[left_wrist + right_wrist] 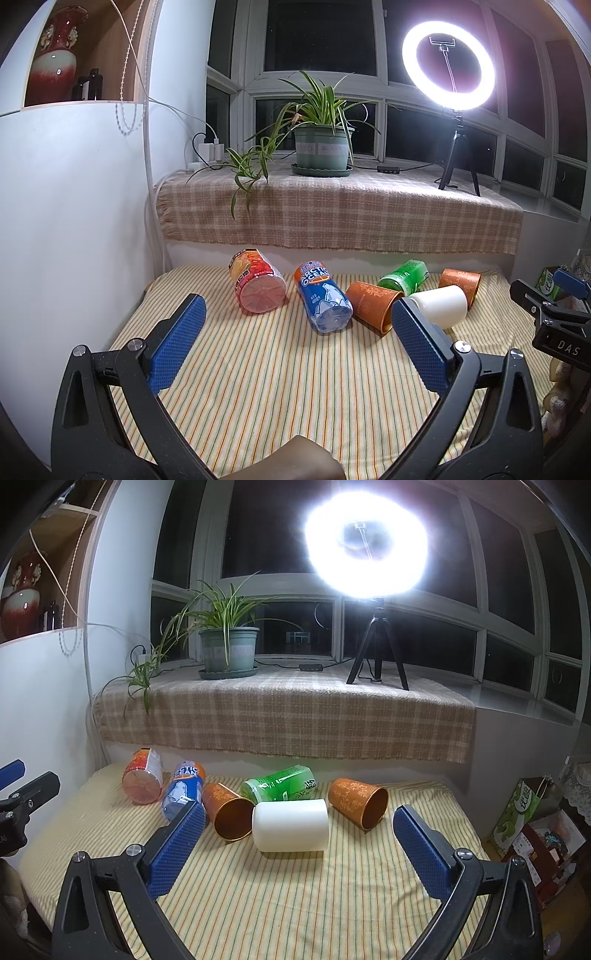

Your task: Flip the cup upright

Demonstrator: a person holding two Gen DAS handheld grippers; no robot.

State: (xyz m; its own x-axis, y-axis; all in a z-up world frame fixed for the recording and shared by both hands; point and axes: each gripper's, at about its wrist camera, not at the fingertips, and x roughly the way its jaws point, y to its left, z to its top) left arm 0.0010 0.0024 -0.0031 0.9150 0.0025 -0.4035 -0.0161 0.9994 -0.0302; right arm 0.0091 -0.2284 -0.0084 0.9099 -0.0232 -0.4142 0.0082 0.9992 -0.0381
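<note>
Several cups and cans lie on their sides on the striped cloth [295, 893]. A white cup [290, 825] [441, 305] lies in the middle. One orange cup [227, 810] [373, 306] lies to its left, another orange cup [360, 801] [460, 282] to its right. My right gripper [298, 814] is open and empty, a little in front of the white cup. My left gripper [297, 308] is open and empty, in front of the blue can [323, 301].
A red can [256, 282] [142, 781], the blue can in the right wrist view [183, 790] and a green can [279, 782] [404, 277] also lie on the cloth. A raised sill with a checked cloth [280, 716], a plant pot [229, 648] and a ring light [365, 542] stands behind. Boxes [532, 819] stand right of the cloth.
</note>
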